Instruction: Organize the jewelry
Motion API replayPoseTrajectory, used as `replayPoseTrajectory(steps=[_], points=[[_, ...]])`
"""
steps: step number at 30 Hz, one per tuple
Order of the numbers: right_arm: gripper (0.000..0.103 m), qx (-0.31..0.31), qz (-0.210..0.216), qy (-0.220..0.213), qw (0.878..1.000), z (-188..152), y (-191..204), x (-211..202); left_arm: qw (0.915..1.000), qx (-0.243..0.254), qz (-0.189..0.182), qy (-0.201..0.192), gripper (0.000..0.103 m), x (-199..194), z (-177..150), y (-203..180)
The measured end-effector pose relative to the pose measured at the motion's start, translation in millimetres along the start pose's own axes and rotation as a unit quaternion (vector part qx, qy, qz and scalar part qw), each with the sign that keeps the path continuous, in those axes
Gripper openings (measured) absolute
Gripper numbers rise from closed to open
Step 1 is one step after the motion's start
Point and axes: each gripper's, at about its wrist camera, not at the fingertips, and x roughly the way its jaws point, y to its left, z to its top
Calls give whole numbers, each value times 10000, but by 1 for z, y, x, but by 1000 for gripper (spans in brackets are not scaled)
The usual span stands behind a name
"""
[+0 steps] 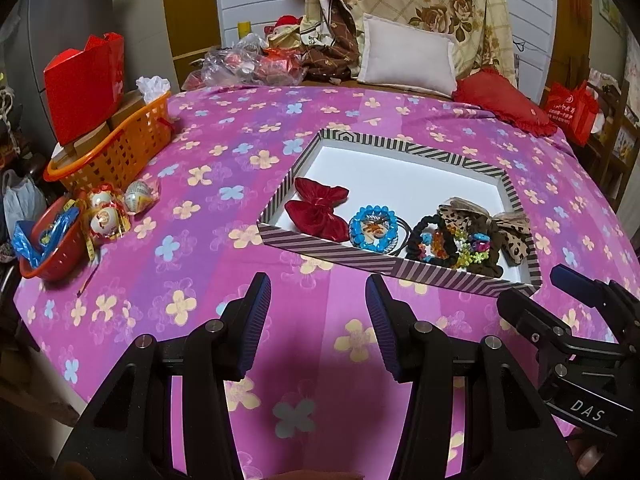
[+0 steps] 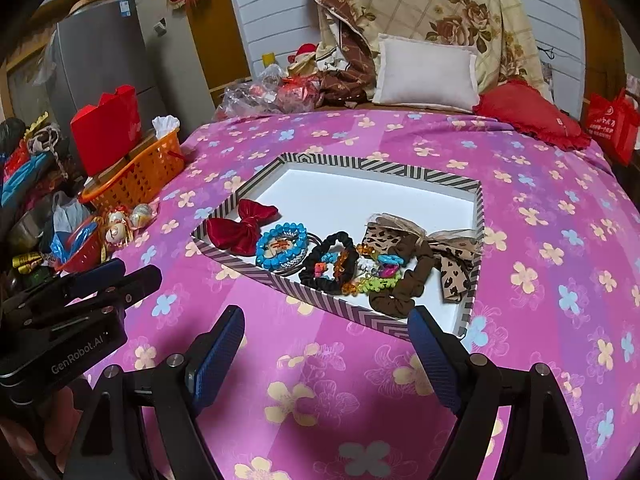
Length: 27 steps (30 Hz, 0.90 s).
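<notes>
A striped shallow box [image 1: 328, 254] [image 2: 352, 312] with a white floor lies on the pink flowered bedspread. Along its near side lie a red velvet bow [image 1: 316, 210] [image 2: 240, 230], a blue beaded bracelet [image 1: 374, 227] [image 2: 282, 250], a black scrunchie [image 1: 434, 240] [image 2: 326, 262] with small coloured clips, a brown scrunchie [image 2: 408, 284] and a leopard-print bow [image 1: 500, 224] [image 2: 432, 248]. My left gripper [image 1: 318, 294] [image 2: 134, 276] hovers open over the bedspread in front of the box, empty. My right gripper [image 2: 324, 326] [image 1: 528, 286] stands open at the box's near edge, with nothing between its fingers.
An orange basket [image 1: 116, 152] [image 2: 140, 176] with a red box sits at the bed's left edge. Beside it lie wrapped ornaments [image 1: 108, 212] and a red bowl [image 1: 48, 248]. A white pillow [image 1: 408, 58], a red cushion [image 1: 504, 104] and plastic bags lie at the bed's far end.
</notes>
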Motion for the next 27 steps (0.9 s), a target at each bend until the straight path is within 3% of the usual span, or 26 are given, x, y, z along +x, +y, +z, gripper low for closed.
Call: replayPoseTrajectory(steps=[27], points=[[82,37,1,123,9999,-2,-7,11,9999,-12,8,126,49,13,2,3]])
